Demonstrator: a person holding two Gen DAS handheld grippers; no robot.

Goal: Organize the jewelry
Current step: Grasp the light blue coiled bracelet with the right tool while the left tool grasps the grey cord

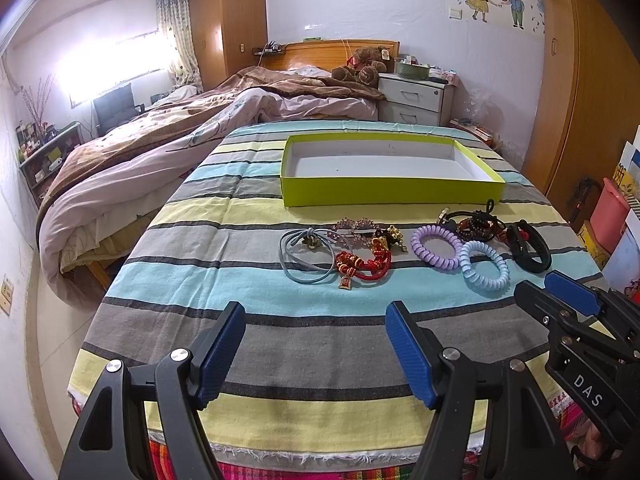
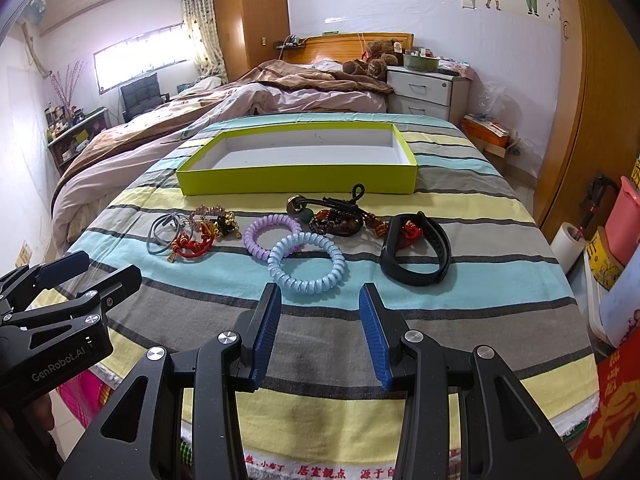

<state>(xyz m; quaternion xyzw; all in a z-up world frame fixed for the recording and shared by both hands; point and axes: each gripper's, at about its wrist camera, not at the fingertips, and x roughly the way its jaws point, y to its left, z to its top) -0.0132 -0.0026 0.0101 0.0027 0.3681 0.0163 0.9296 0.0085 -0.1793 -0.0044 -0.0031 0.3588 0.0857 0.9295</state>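
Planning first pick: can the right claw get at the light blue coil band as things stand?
Probably yes. The right claw is open and empty, and the light blue coil band lies flat just ahead of it on the striped cloth, nothing between. It only overlaps the purple coil band at its far edge.

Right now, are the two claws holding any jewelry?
Left gripper: open, holding nothing.
Right gripper: open, holding nothing.

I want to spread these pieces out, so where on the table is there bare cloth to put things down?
Bare cloth: the wide strip between both grippers and the jewelry row, and left of the grey hair tie. The green box is empty. Crowded: the band between box and blue coil.
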